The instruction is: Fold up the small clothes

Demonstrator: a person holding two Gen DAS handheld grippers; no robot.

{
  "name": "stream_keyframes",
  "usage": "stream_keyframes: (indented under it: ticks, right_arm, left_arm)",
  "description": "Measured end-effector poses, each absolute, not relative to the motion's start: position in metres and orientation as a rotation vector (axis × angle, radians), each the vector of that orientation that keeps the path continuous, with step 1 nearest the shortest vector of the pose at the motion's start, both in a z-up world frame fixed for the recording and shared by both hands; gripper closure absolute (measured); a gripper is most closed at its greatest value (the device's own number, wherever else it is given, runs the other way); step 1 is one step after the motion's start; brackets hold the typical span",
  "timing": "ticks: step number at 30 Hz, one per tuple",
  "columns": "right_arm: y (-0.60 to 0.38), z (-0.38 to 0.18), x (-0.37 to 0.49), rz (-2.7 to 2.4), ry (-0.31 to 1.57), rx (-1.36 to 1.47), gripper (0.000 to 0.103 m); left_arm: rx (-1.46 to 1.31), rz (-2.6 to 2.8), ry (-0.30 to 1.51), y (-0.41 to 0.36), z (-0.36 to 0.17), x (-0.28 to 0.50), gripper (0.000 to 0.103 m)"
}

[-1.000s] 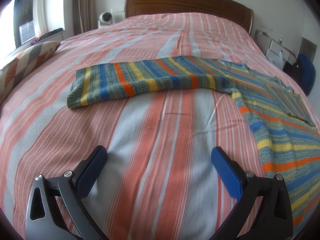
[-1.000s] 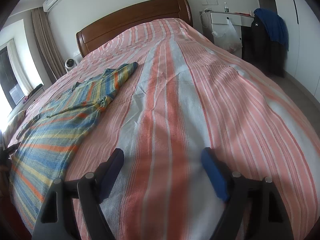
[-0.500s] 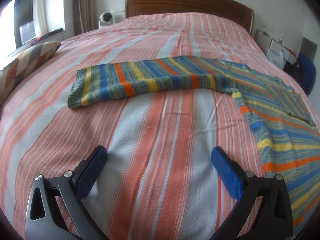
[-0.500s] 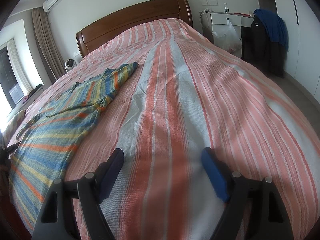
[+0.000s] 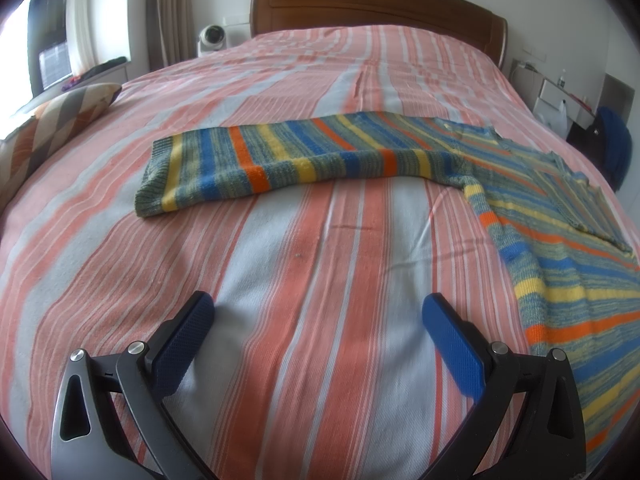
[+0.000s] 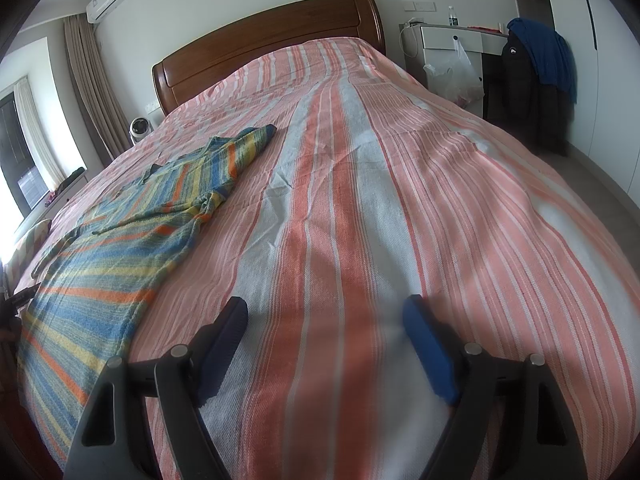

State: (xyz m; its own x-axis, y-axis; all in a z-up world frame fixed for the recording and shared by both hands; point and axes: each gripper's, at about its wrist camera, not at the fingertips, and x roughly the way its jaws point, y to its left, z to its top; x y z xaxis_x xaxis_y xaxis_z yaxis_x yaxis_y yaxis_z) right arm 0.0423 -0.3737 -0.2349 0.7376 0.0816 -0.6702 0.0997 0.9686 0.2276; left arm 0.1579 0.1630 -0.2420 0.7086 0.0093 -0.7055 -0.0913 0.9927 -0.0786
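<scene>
My left gripper [image 5: 318, 312] and right gripper [image 6: 325, 316] both gape wide over the bed [image 5: 280, 280] — holding nothing. The striped sweater [image 5: 280, 156] lies flat ahead, one sleeve stretched out.

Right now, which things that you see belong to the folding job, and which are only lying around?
For the job:
- striped sweater, spread flat on the bedspread
- left gripper, open, empty
- right gripper, open, empty

Just lying about:
- patterned pillow
- small white fan
- plastic bag
- blue garment
</scene>
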Motion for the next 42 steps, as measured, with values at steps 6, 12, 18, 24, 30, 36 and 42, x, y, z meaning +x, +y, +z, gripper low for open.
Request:
stream_keyframes:
  ticks: [6, 12, 18, 24, 30, 36, 42]
  right_arm:
    - [-0.374, -0.235, 0.042, -0.01, 0.743, 0.257, 0.023]
    - [-0.374, -0.235, 0.042, -0.009, 0.743, 0.258, 0.023]
    - [-0.374, -0.235, 0.042, -0.009, 0.744, 0.257, 0.023]
    - [-0.374, -0.235, 0.042, -0.009, 0.743, 0.257, 0.023]
    - [-0.374, -0.235, 0.042, -0.009, 0.743, 0.257, 0.023]
    - [-0.375, -0.235, 0.042, -0.009, 0.743, 0.257, 0.023]
    - [-0.374, -0.234, 0.041, -0.01, 0.744, 0.255, 0.023]
  left_arm:
    - [-0.11, 0.056, 0.782, 0.162, -0.242, 0.158, 0.0]
    - [-0.11, 0.056, 0.782, 0.163, -0.242, 0.158, 0.0]
    - [-0.11, 0.056, 0.782, 0.163, -0.242, 0.158, 0.0]
    - [-0.109, 0.056, 0.781, 0.162, -0.242, 0.158, 0.0]
    - [-0.109, 0.056, 0.781, 0.161, -0.242, 0.158, 0.0]
    - [-0.105, 0.063, 0.787, 0.162, -0.242, 0.158, 0.0]
    - [-0.135, 0.025, 0.891, 0.164, -0.226, 0.152, 0.0]
